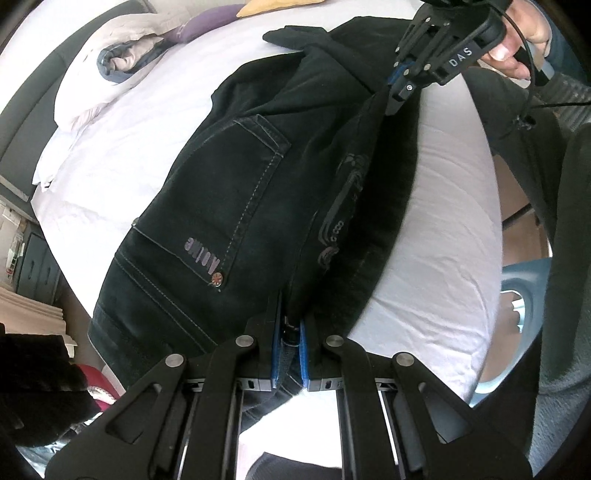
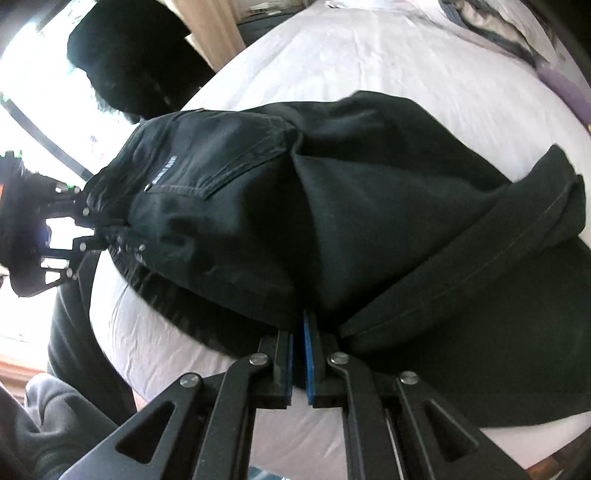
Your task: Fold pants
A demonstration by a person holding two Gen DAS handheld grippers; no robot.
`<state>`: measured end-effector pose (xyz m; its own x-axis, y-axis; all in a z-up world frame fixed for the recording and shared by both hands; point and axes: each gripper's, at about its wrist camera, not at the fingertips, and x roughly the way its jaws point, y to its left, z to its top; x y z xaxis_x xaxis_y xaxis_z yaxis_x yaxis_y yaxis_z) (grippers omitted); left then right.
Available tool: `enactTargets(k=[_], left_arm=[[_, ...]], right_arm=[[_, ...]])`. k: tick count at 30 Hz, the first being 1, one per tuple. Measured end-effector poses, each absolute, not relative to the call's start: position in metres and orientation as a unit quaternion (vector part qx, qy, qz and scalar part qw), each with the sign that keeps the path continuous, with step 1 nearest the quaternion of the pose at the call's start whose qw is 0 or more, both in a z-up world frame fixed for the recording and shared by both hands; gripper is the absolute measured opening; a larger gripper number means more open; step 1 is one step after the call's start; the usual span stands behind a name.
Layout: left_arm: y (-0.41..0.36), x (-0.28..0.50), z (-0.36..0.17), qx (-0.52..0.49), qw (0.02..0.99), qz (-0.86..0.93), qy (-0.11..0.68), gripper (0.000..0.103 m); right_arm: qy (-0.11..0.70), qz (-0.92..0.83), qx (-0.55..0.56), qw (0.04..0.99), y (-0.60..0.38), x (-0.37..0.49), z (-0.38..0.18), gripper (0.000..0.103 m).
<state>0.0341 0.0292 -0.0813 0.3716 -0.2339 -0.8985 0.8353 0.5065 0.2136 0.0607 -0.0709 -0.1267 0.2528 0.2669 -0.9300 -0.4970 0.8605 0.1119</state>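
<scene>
Black jeans lie on a white bed, seat side up with a back pocket showing. My left gripper is shut on the waistband end near the bed's edge. My right gripper shows at the top of the left wrist view, shut on the near edge of the trousers further along. In the right wrist view the right gripper pinches the black cloth, and the left gripper holds the waistband at far left. The stretch of edge between both grippers is lifted off the sheet.
A rolled duvet and pillows lie at the head of the bed, with a purple cushion and a yellow one. A dark fluffy object stands beyond the bed's side. A blue tub sits on the floor beside me.
</scene>
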Motion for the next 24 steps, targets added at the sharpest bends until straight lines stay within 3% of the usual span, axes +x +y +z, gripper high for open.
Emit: enactTargets(k=[17, 24], left_arm=[[0.035, 0.040, -0.099, 0.336, 0.760, -0.354, 0.429, 0.007], [0.040, 0.052, -0.107, 0.294, 0.781, -0.324, 0.446, 0.011]], right_arm=[[0.545, 0.240, -0.140, 0.791, -0.069, 0.052, -0.119, 0.006], [0.547, 0.235, -0.127, 0.793, -0.066, 0.058, -0.137, 0.013]])
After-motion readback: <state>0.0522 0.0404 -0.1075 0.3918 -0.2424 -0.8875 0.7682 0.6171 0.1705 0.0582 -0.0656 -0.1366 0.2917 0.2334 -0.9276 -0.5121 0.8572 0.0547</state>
